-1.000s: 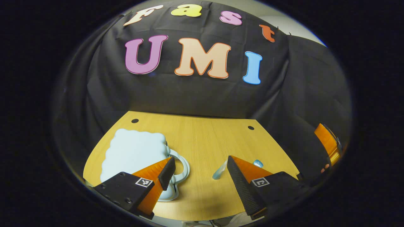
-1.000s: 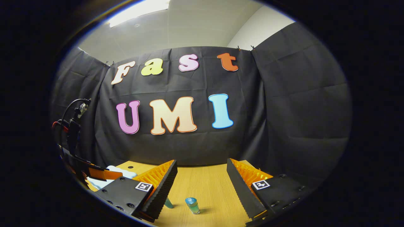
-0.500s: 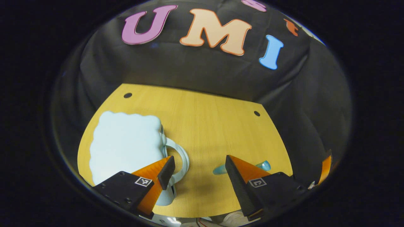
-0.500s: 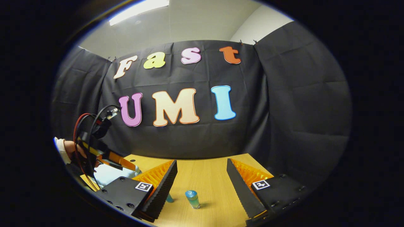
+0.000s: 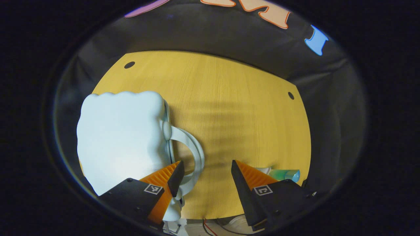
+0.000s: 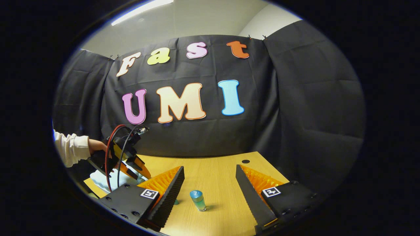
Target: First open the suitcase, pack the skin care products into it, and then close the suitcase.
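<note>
A pale blue suitcase [image 5: 121, 131] with a scalloped edge lies flat and shut on the left of the wooden table [image 5: 229, 98], its white handle [image 5: 195, 154] pointing toward the middle. My left gripper [image 5: 205, 175] hangs open above the table, its left finger over the handle's near end. Half hidden behind its right finger lies a blue-green bottle [image 5: 286, 174]. In the right gripper view a small blue-capped bottle [image 6: 198, 200] stands upright between the fingers of my open right gripper [image 6: 210, 186], a little beyond them. A teal item [image 6: 176, 202] peeks from behind its left finger.
In the right gripper view a hand in a white sleeve [image 6: 70, 147] holds the left gripper [image 6: 139, 172], with red and black cables, over the suitcase [image 6: 101, 178]. Two dark holes [image 5: 129, 65] mark the table's far corners. Black cloth walls close in behind and at the sides.
The left gripper has tipped downward and come in over the suitcase's handle, so the table looms larger. The right gripper has barely moved, and both stay open.
</note>
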